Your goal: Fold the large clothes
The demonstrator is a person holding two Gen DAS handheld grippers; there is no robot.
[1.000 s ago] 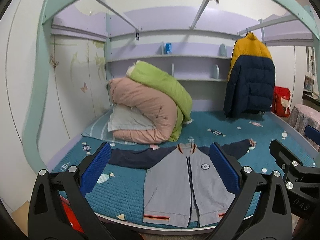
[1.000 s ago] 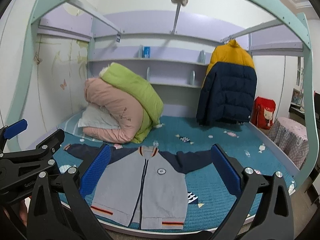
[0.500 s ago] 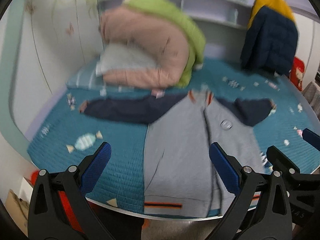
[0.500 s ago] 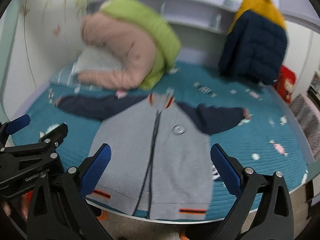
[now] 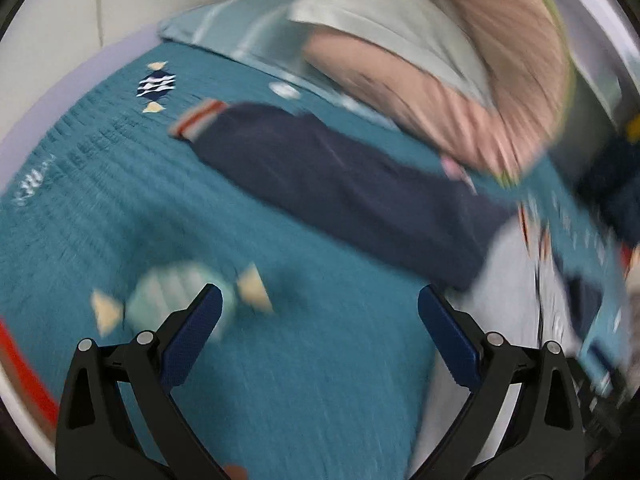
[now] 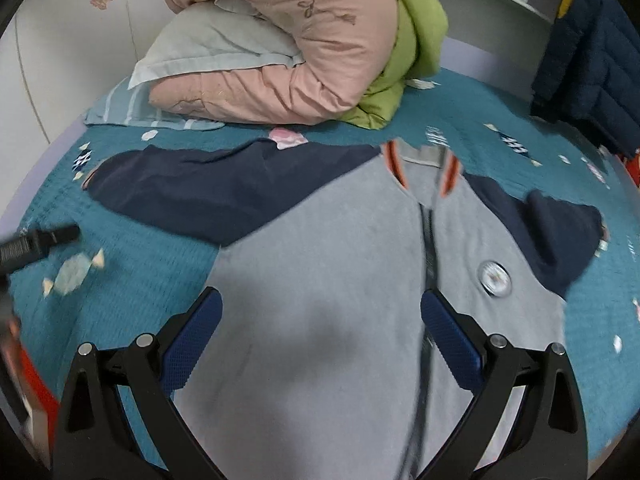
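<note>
A grey zip jacket (image 6: 340,280) with navy sleeves lies flat, front up, on the teal bedspread (image 6: 120,288). Its left sleeve (image 6: 208,188) stretches out to the left; it also shows in the left wrist view (image 5: 340,184), ending in a striped cuff (image 5: 196,118). The right sleeve (image 6: 560,232) lies bent on the right. My right gripper (image 6: 320,312) is open and empty, low over the grey chest. My left gripper (image 5: 318,304) is open and empty over bare bedspread, short of the left sleeve. Its tip shows in the right wrist view (image 6: 36,240).
A rolled pink and green duvet (image 6: 304,48) with a pale pillow (image 6: 208,44) sits behind the jacket at the wall. A navy and yellow puffer coat (image 6: 588,52) hangs at the back right. The bed's front edge runs just below both grippers.
Both grippers have moved forward and down toward the bed. The left one swung left toward the outstretched sleeve; the right one closed in over the jacket's chest. Both stay open.
</note>
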